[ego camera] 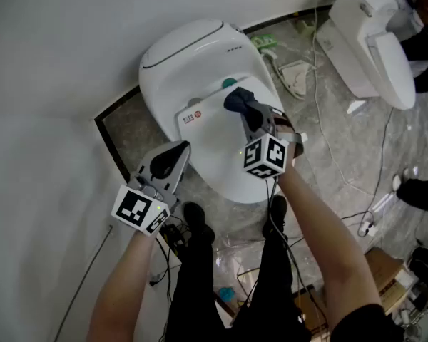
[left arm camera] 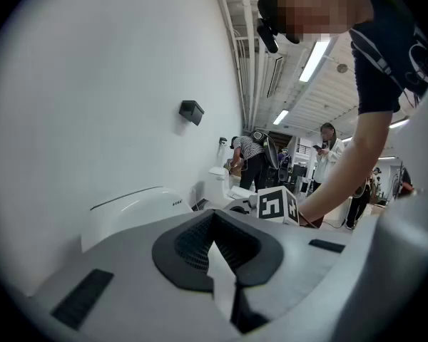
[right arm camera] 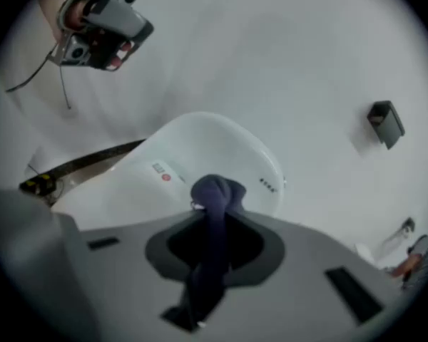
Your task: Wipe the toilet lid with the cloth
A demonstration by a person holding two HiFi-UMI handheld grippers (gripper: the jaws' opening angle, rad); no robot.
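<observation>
Starting nearest you, at 7 o'clock in the head view, your left gripper (ego camera: pixel 172 157) hangs beside the bowl's near-left rim. Its fingers are pressed together on nothing, so it plays no part right now. Further in, just right of centre, your right gripper (ego camera: pixel 251 114) is over the toilet lid (ego camera: pixel 221 168), its jaws pinching the dark cloth (ego camera: pixel 239 100). In the right gripper view the cloth runs down through the slit between the pads, and a rounded wad bulges out past the tips. That wad sits toward the back of the lid, at about 12 o'clock from the gripper, near the small label (ego camera: pixel 192 117). Whether it actually touches the plastic cannot be told from these views. Expect the cloth to be light, limp and quick to bunch, so the gathered fold you hold now looks like the right place. Keep the wad short or it will probably fold under and drag. The lid looks hard, glossy and curved, likely slippery, so a flat, moderate press should be enough. Well beyond, at 1 o'clock, a second toilet (ego camera: pixel 374 41) stands apart on the floor.
</observation>
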